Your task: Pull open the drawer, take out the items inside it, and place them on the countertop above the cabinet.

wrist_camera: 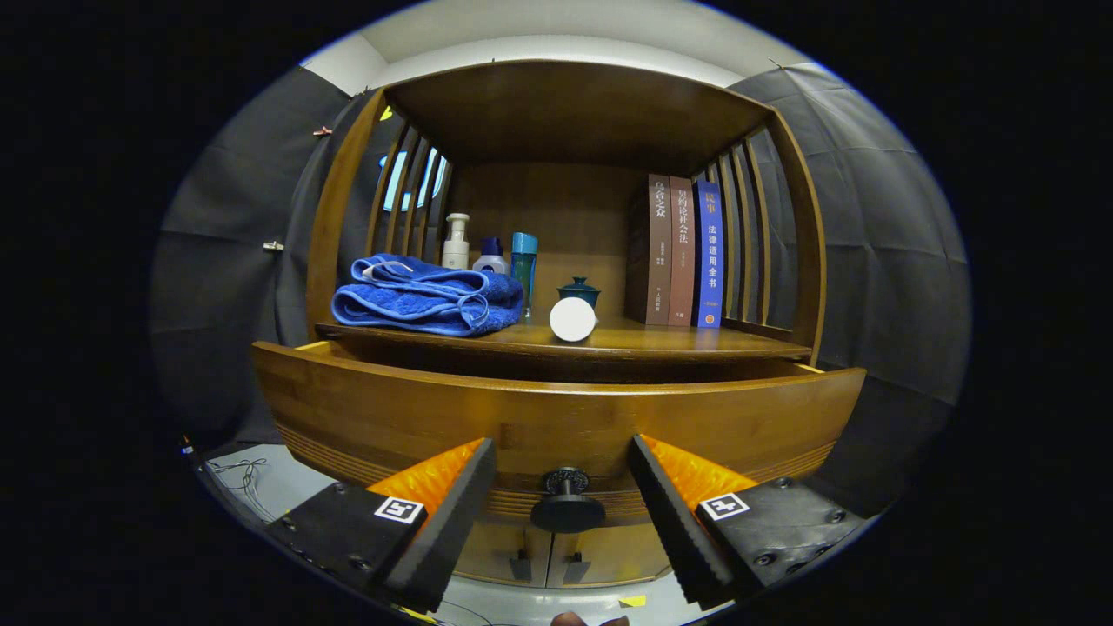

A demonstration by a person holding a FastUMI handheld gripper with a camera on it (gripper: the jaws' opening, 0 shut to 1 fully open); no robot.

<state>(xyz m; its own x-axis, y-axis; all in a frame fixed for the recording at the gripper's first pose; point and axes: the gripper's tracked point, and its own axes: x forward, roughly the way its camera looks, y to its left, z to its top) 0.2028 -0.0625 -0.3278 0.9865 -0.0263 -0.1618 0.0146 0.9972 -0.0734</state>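
Note:
The wooden drawer (556,413) stands pulled out from the cabinet, its curved front facing me; its inside is hidden behind the front panel. A dark round knob (567,502) sits low on the front, right between my fingers. My gripper (563,452) is open, with the fingers apart on either side of the knob and not touching it. Above the drawer runs the wooden countertop (626,343). On it lie a folded blue towel (426,300) at the left and a white cylinder (572,319) on its side near the middle.
At the back of the countertop stand a pump bottle (456,243), a small blue-capped bottle (491,256), a teal bottle (523,261) and a teal lidded cup (579,291). Three upright books (683,252) fill the right side. Slatted wooden sides and a roof enclose the shelf.

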